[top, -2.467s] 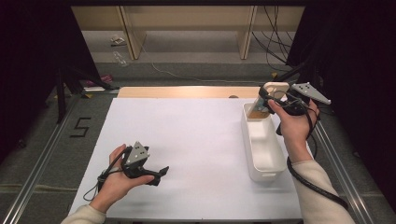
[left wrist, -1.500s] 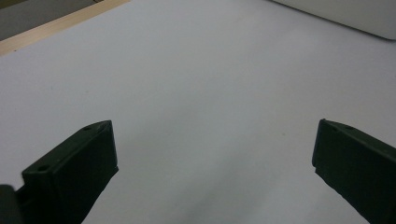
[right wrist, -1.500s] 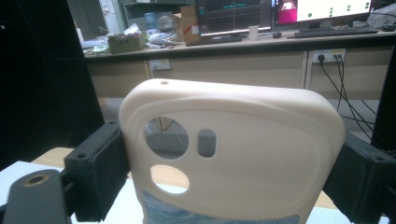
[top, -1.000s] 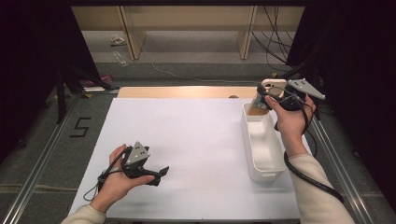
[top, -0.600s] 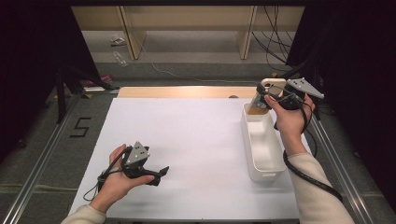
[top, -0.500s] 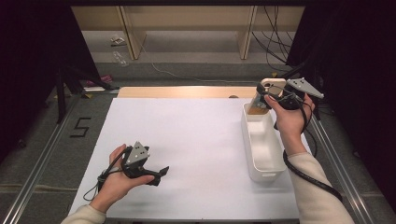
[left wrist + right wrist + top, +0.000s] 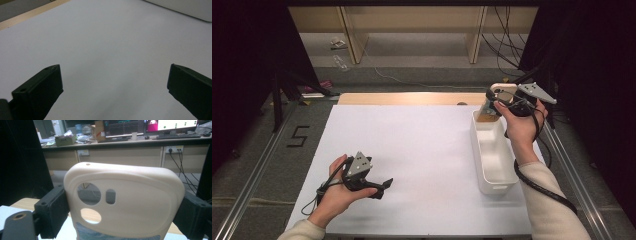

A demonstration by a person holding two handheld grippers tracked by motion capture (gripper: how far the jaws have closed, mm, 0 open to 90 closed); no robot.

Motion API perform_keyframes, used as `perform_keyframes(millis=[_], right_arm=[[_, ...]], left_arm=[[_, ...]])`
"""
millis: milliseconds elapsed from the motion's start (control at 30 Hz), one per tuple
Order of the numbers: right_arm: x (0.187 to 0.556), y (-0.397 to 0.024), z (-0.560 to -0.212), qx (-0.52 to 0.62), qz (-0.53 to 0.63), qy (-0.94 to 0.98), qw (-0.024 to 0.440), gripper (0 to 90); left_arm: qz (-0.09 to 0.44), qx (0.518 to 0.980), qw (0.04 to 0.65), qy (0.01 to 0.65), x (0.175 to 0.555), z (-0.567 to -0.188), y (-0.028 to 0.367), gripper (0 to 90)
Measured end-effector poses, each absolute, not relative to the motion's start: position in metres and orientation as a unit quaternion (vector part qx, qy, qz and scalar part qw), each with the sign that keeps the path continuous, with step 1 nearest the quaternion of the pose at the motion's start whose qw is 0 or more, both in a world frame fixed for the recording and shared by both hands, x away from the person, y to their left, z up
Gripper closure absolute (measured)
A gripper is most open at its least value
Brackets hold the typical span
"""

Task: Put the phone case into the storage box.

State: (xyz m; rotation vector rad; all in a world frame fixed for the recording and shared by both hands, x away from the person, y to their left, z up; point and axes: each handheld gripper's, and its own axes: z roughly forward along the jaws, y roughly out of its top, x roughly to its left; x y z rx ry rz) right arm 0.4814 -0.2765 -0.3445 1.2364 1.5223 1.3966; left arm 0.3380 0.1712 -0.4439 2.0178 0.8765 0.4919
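High view: fixed above person's side, looks forward and down, takes in whole white table (image 7: 422, 140), floor and shelving beyond. Left gripper view: rides low, skims table surface (image 7: 112, 50) up close, wooden edge (image 7: 32, 13) at top left, corner of white bin (image 7: 190, 10) at top right; high view has same bin (image 7: 492, 155). Right gripper view: faces level toward desk with monitors (image 7: 150, 140), cream phone case (image 7: 125, 202) right up against lens; same case in high view (image 7: 498, 92).

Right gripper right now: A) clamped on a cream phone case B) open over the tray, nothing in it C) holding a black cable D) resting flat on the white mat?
A: the right gripper has its jaws pressed against both sides of the cream phone case, held up at the white tray's far end.
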Motion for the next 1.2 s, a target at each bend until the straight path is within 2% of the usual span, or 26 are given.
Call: perform_keyframes(millis=[1200], right_arm=[[0.4898, -0.2758, -0.3473, 0.482, 0.537, 0.591, 0.36, 12.6]], left_arm=[[0.197, 0.809, 0.429, 0.35, 0.338, -0.4442, 0.1709, 0.0]])
